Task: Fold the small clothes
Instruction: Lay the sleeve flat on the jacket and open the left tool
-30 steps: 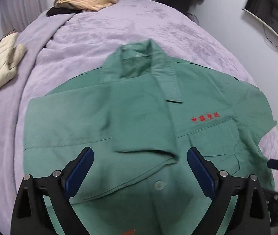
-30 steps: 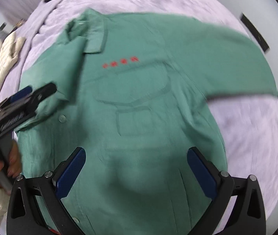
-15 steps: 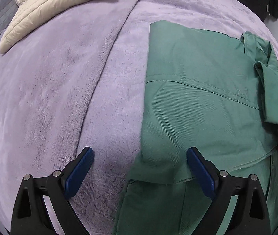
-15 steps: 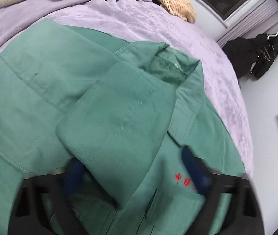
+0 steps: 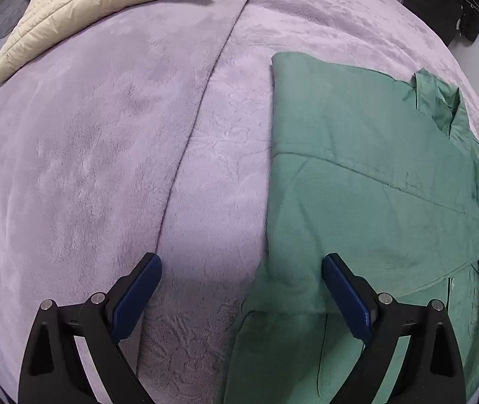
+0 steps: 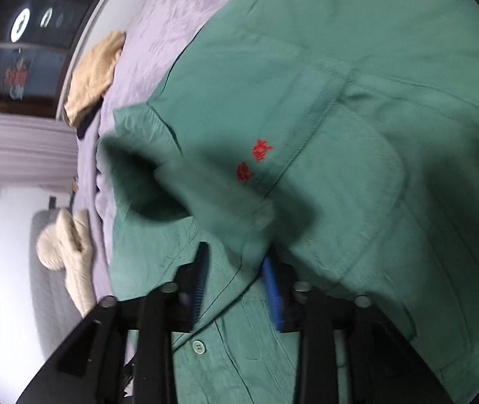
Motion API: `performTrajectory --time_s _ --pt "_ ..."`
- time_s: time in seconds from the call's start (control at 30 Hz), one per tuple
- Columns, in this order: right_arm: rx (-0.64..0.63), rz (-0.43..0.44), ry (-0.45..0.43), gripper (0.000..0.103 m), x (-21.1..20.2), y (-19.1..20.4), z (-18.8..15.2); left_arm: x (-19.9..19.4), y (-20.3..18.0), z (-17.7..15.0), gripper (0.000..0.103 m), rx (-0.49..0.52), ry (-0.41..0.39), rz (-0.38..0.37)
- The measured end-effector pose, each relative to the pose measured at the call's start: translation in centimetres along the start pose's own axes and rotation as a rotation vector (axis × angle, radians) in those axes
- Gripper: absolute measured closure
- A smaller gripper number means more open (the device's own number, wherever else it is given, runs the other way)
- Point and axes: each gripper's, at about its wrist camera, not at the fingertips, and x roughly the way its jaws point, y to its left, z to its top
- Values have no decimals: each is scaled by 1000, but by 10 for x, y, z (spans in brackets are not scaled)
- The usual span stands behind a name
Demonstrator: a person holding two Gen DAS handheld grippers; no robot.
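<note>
Surface: bed under a lilac plush blanket (image 5: 104,168), short velvety pile with a faint embossed pattern; one long fold seam runs diagonally down it. Cream quilted puffer jacket (image 5: 104,10) lies at the far left corner, tan ribbed knit (image 6: 94,74) near the far edge below a dark window (image 6: 13,43) with ceiling lights reflected in it. Dark garments hang at the white wall (image 5: 448,3), far right in the left view.

Green shirt (image 5: 374,185) lies flat on the blanket, right half of the left view: woven cotton-like cloth, stitched seams, collar away from the camera, sleeve folded in across the body. Right view, blurred: red embroidered characters (image 6: 254,161) above a flapped chest pocket, pale button (image 6: 199,346) on the placket.

Left gripper (image 5: 239,289): jaws wide apart, nothing between the blue pads, poised over the shirt's left edge where it meets the blanket.

Right gripper (image 6: 236,286): jaws partly apart and just been opening; a lifted fold of shirt fabric sits between them, but blur hides whether the pads still press on it.
</note>
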Motion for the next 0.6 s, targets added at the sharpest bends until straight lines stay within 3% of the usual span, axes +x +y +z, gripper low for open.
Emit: performTrajectory --time_s 0.07,0.23,0.27,0.3,0.33,0.43,0.6 --pt "-26 -11 -2 40 0 5 2 2 1 13 6 10 -9 7" --pt "13 -15 -1 40 11 6 12 -3 -8 32 6 6 -39 20" --pt "33 3 6 45 12 2 14 -7 -12 33 6 18 -40 23" --pt "40 5 15 85 12 0 15 -7 -15 32 6 32 -38 24" --pt "40 -5 28 97 10 -2 15 -9 -19 29 6 48 -35 23" --pt "27 2 24 97 1 0 10 -11 -24 19 6 98 -32 46" --pt "-55 -108 46 97 3 -5 1 9 -20 5 6 103 24 73"
